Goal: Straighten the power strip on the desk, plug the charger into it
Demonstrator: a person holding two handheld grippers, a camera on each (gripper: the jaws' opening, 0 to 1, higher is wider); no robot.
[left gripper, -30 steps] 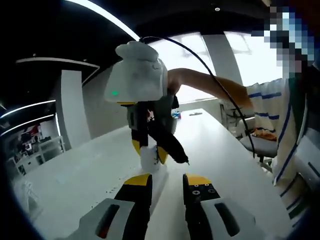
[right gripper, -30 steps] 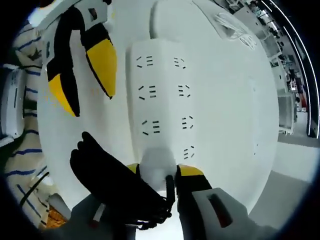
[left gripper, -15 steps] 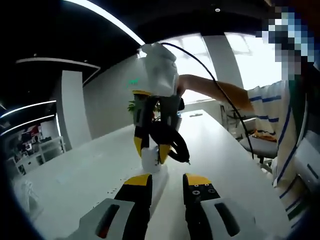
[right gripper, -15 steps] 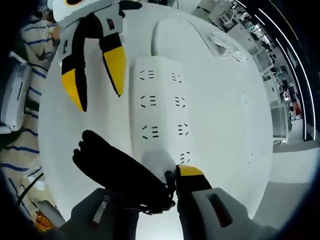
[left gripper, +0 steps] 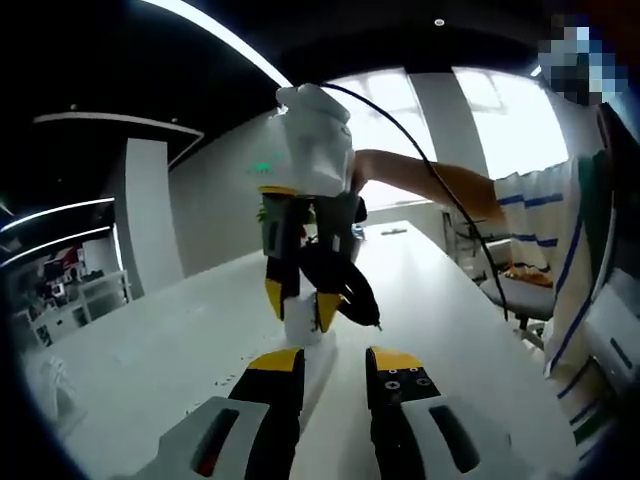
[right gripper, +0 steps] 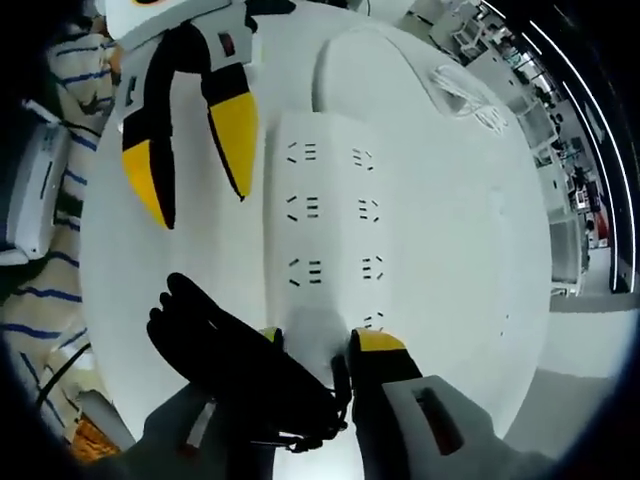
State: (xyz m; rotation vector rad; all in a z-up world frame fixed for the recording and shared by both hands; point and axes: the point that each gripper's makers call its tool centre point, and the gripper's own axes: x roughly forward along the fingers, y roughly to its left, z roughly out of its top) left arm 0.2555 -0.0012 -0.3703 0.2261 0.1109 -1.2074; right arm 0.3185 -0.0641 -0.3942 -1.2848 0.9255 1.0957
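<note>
Small white cube charger point(right gripper: 318, 338) is pinched by right gripper point(right gripper: 318, 345) over white rectangular power strip point(right gripper: 330, 225).
Left gripper point(left gripper: 335, 362), jaws spread w/ nothing between, is held beside strip's edge on white desk point(right gripper: 470, 240).

A long white desk top point(left gripper: 440, 310) runs away toward tall bright windows point(left gripper: 490, 110) that glare almost white, split by a broad pale pillar point(left gripper: 440, 105). The dark ceiling carries a slanting white light strip point(left gripper: 215, 40) and one small round spotlight point(left gripper: 440, 21). A pale wall panel point(left gripper: 150, 215) stands at the left, with thin glowing light lines point(left gripper: 55, 215) beside it (what lies behind them is too dim to read). From above, rows of white office desks point(right gripper: 555, 130) line the far side of the room.
</note>
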